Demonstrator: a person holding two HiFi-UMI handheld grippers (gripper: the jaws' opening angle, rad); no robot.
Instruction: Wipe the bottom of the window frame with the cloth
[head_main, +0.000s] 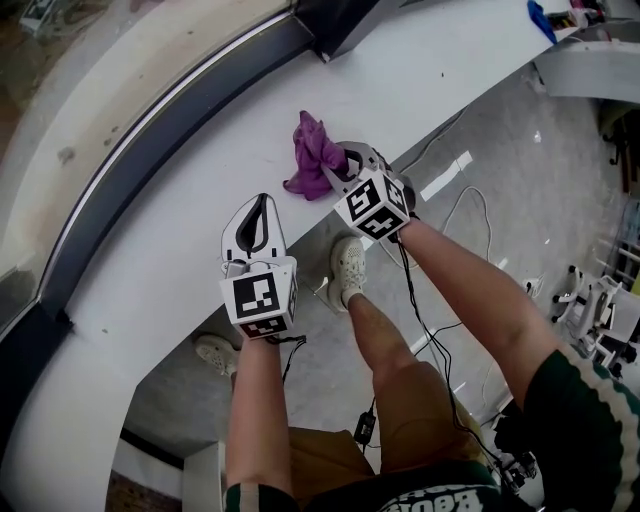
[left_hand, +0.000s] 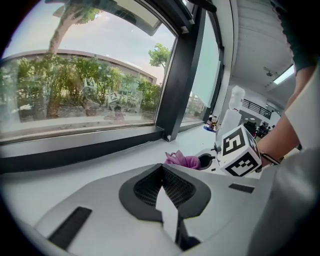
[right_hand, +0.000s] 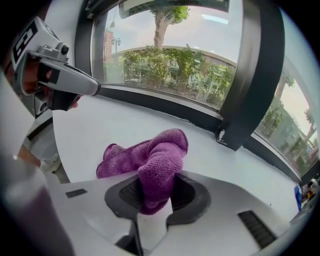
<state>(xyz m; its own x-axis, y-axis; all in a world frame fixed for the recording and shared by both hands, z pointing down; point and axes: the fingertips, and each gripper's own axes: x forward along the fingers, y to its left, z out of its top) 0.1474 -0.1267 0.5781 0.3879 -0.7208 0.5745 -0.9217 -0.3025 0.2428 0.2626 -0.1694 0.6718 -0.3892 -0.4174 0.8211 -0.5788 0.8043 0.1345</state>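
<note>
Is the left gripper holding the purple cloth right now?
No: the left gripper is shut on nothing, while the purple cloth is pinched in the right gripper.

No legible text; shirt print (head_main: 432, 498) unreadable

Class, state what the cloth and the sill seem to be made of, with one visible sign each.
Cloth: purple microfibre or terry, by its fuzzy nap and soft folds. Sill: hard, smooth, matt white, perhaps painted or laminate; the look leaves it open.
</note>
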